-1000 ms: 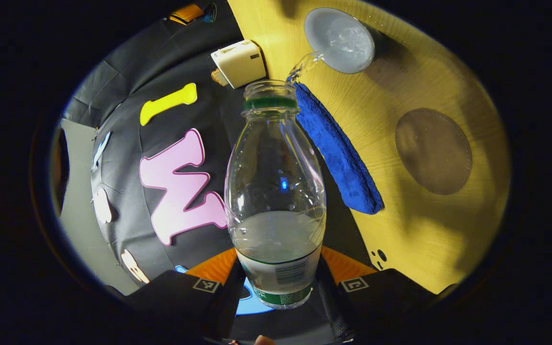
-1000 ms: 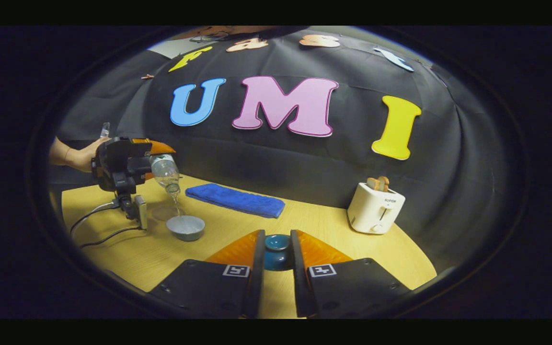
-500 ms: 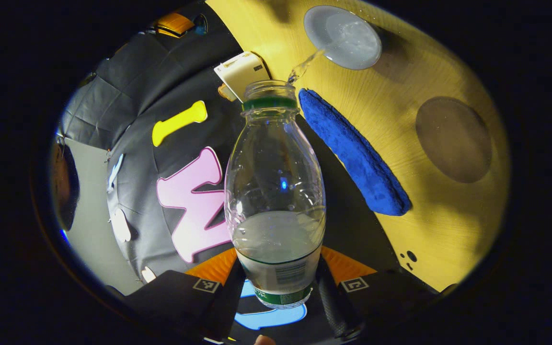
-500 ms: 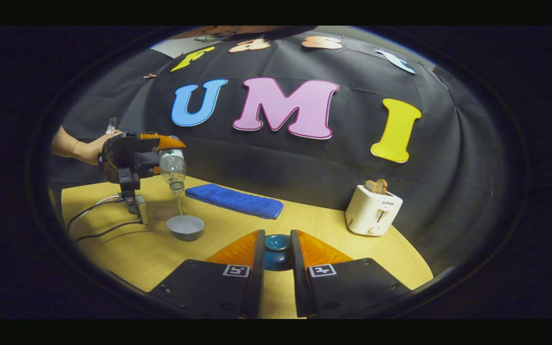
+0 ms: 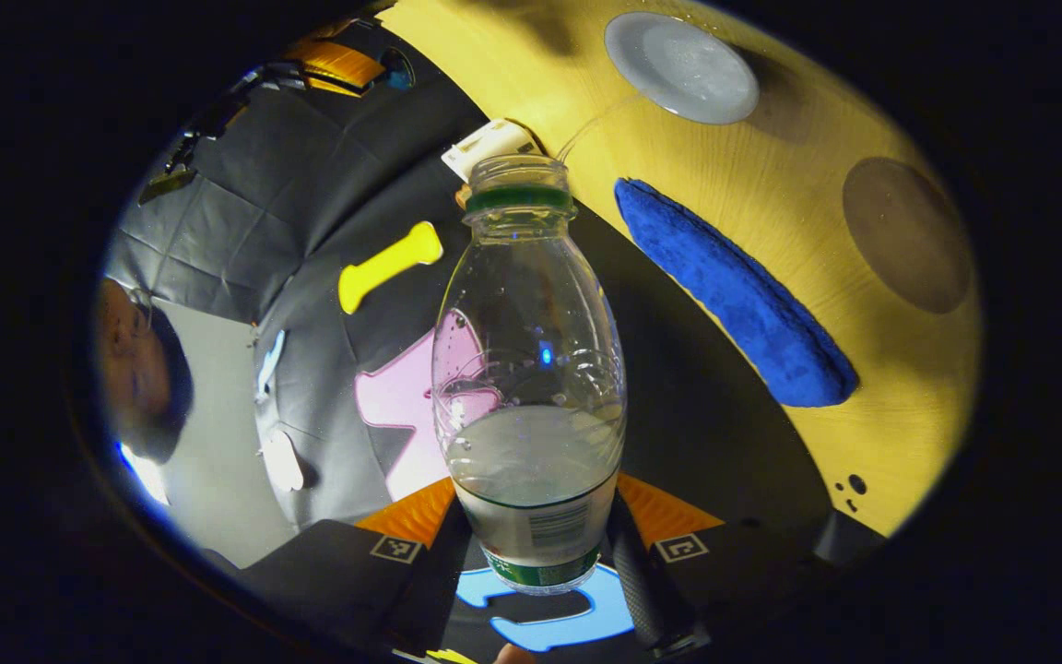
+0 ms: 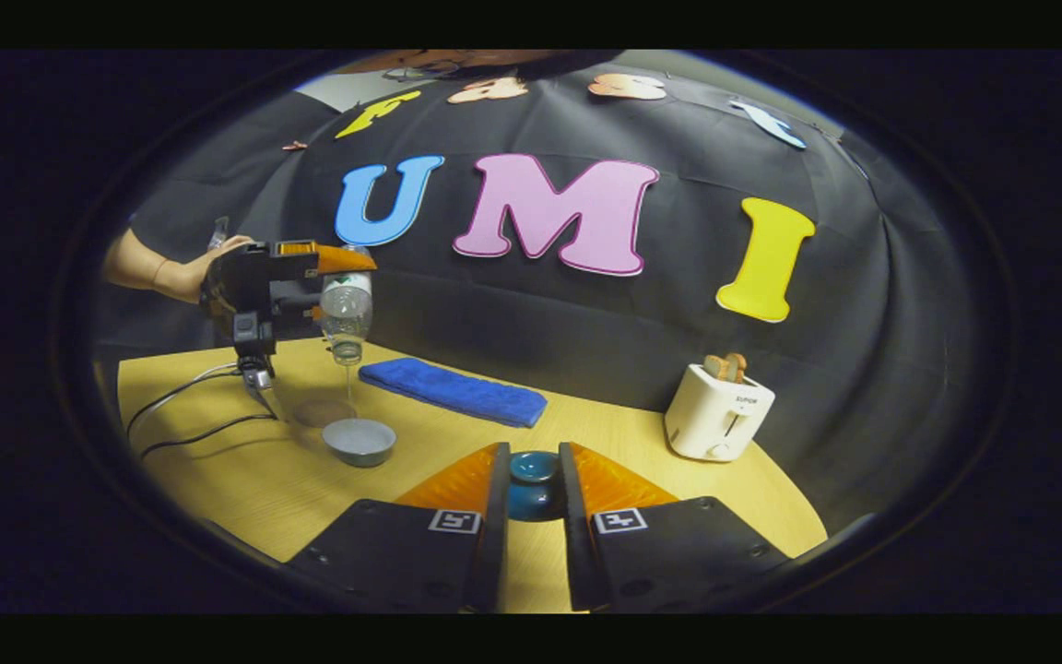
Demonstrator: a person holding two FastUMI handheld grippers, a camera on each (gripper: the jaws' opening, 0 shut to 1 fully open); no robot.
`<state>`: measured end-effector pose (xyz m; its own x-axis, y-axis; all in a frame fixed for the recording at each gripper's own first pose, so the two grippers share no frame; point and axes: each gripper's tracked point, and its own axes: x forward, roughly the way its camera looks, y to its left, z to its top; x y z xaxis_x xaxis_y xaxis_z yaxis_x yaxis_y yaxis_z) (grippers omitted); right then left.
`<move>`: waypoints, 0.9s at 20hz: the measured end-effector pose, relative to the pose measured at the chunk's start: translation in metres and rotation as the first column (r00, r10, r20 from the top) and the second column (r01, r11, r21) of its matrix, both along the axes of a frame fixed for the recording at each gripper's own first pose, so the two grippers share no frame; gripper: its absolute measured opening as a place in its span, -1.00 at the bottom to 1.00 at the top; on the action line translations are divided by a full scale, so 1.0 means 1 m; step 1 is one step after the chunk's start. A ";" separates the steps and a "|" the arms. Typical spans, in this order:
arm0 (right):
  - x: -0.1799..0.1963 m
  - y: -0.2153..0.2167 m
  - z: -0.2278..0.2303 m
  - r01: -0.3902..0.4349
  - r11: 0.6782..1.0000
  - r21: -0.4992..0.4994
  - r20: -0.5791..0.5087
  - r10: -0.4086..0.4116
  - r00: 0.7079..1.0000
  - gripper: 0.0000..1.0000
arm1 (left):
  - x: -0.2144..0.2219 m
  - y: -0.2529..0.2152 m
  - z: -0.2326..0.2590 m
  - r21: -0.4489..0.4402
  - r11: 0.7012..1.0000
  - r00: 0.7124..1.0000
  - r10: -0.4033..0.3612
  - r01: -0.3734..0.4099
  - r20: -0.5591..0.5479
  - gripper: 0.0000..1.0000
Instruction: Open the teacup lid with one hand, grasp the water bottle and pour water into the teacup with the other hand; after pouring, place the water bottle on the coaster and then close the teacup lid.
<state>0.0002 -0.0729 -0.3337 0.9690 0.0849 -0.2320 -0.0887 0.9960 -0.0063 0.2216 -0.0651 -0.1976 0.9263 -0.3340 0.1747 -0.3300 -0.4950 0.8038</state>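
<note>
Left hand-held gripper (image 5: 531,544) clamped on the lower body of the water bottle (image 5: 529,369), both fingers pressing its sides; seen from the right gripper view as held up at far left above the bench (image 6: 245,480), neck tipped down, a thin thread of water falling toward the teacup (image 6: 359,441); pour judged near its end. Teacup open, standing on the bench almost straight under the bottle's mouth; coaster (image 6: 324,412) just beyond the cup and touching or nearly touching it, hard to tell which; blue cloth (image 6: 453,391) farther right, toaster (image 6: 718,411) well apart at right. Right hand-held gripper (image 6: 532,489) closed on the knob of the teacup lid (image 6: 533,472), held low near the bench's near edge, well apart from the cup. Coming move turning on this: coaster lying below and slightly beyond the bottle, long axis of the bottle now pointing downward, needing to swing upright before setting down; left hand clearly the nearer to the coaster; risk of a late drip on the bench.
</note>
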 end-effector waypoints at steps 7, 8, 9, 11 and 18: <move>0.001 0.003 0.004 -0.003 1.000 0.001 0.006 0.003 1.000 -0.40 | -0.001 -0.011 0.014 0.028 0.998 0.996 -0.061 0.060 0.058 0.52; 0.001 0.004 0.004 -0.005 1.000 0.000 0.007 0.005 1.000 -0.40 | 0.000 -0.011 0.014 0.032 0.998 0.996 -0.064 0.062 0.060 0.53; 0.001 0.005 0.004 -0.006 1.000 -0.002 0.006 0.006 1.000 -0.40 | 0.001 -0.011 0.014 0.029 0.998 0.996 -0.061 0.059 0.057 0.53; 0.002 0.005 0.002 -0.008 1.000 -0.003 0.004 0.008 1.000 -0.50 | 0.003 -0.012 0.012 0.026 0.998 0.997 -0.059 0.058 0.053 0.53; 0.007 0.012 -0.002 -0.010 1.000 0.007 -0.008 0.011 1.000 -0.50 | 0.008 0.025 -0.027 -0.262 0.956 0.979 0.086 -0.133 -0.184 0.52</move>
